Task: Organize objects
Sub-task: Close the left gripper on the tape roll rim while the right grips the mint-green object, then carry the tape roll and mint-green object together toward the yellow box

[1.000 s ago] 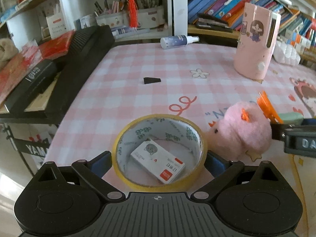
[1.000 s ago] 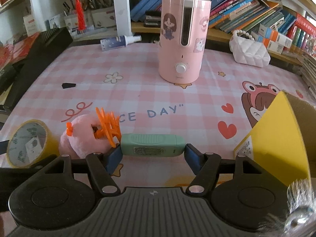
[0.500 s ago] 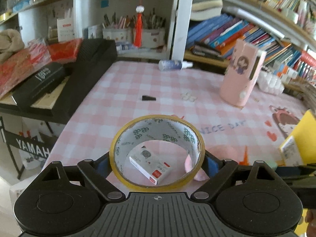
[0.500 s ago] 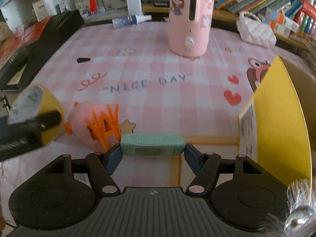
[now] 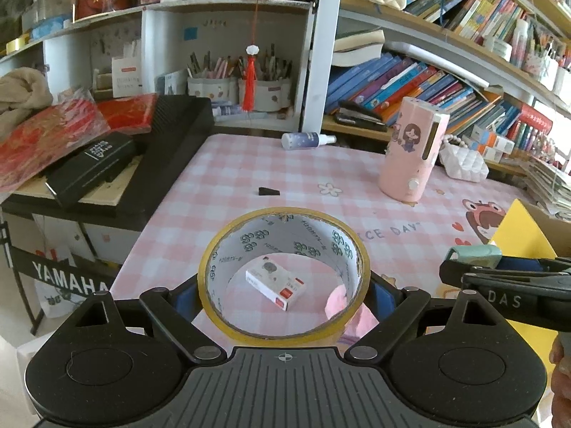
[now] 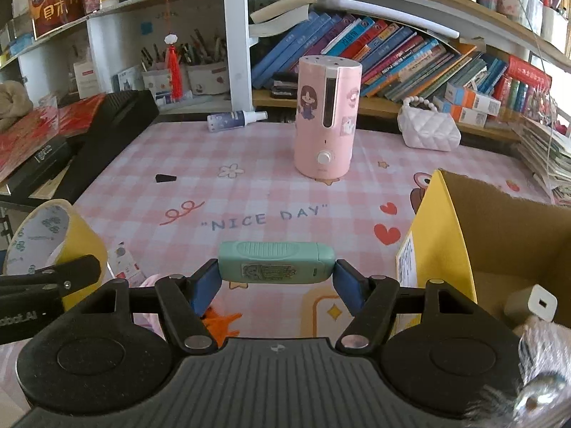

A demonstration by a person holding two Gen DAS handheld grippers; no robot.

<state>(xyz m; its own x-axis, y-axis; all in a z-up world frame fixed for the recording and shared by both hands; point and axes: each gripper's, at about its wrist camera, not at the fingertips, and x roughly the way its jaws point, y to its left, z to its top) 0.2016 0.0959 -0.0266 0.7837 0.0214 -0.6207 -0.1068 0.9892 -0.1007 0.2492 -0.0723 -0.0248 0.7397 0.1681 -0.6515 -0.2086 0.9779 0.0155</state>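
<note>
My left gripper (image 5: 283, 296) is shut on a yellow tape roll (image 5: 321, 246) and holds it off the pink checked tablecloth (image 5: 232, 178). Through its hole I see a small white box (image 5: 275, 282) lying on the cloth, with a pink plush toy (image 5: 353, 321) beside it. My right gripper (image 6: 276, 278) is shut on a mint-green case (image 6: 276, 262), gripped end to end above the cloth. In the right wrist view the tape roll (image 6: 43, 235) hangs at the far left. An open yellow cardboard box (image 6: 439, 249) stands at the right with a white charger (image 6: 531, 303) inside.
A pink humidifier (image 6: 326, 117) stands mid-table, a spray bottle (image 6: 235, 119) and a white quilted purse (image 6: 430, 132) lie behind it. A small black piece (image 6: 165, 178) lies on the cloth. A black keyboard (image 6: 107, 132) borders the left edge. An orange clip (image 6: 219, 321) sits below my right fingers.
Both grippers have risen with their loads. The tape roll has come up off the cloth, leaving the white box behind. The yellow box now shows its open inside.
</note>
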